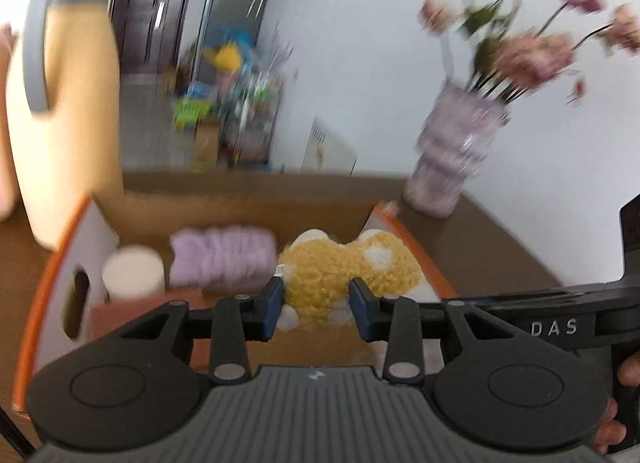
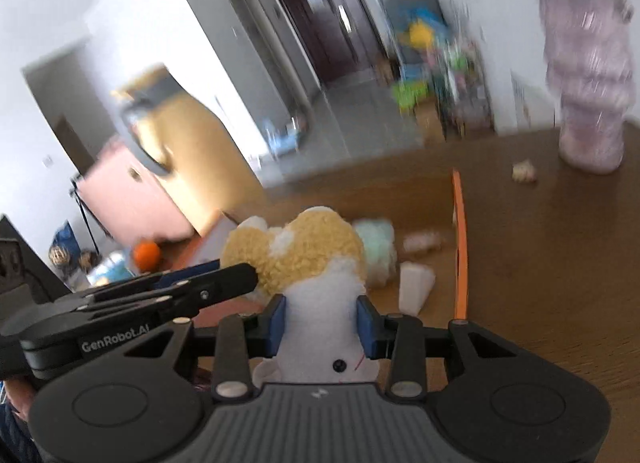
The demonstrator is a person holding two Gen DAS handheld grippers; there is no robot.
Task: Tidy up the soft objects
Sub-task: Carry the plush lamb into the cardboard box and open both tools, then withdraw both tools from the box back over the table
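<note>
A yellow and white plush toy [image 1: 340,271] hangs over an open cardboard box with an orange rim [image 1: 52,263]. My left gripper [image 1: 316,303] is shut on its yellow body. My right gripper [image 2: 322,321] is shut on the toy's white head [image 2: 320,319]. The left gripper also shows in the right wrist view [image 2: 224,267], gripping the toy from the left. Inside the box lie a folded purple cloth [image 1: 224,259] and a white roll [image 1: 134,273]. The right wrist view shows a mint green soft item [image 2: 378,247] and a white piece [image 2: 416,287] in the box.
A tall cream jug with a grey handle [image 1: 68,103] stands behind the box on the left. A purple vase of pink flowers [image 1: 452,155] stands on the brown table [image 2: 540,263] to the right. A small beige scrap [image 2: 524,172] lies near the vase.
</note>
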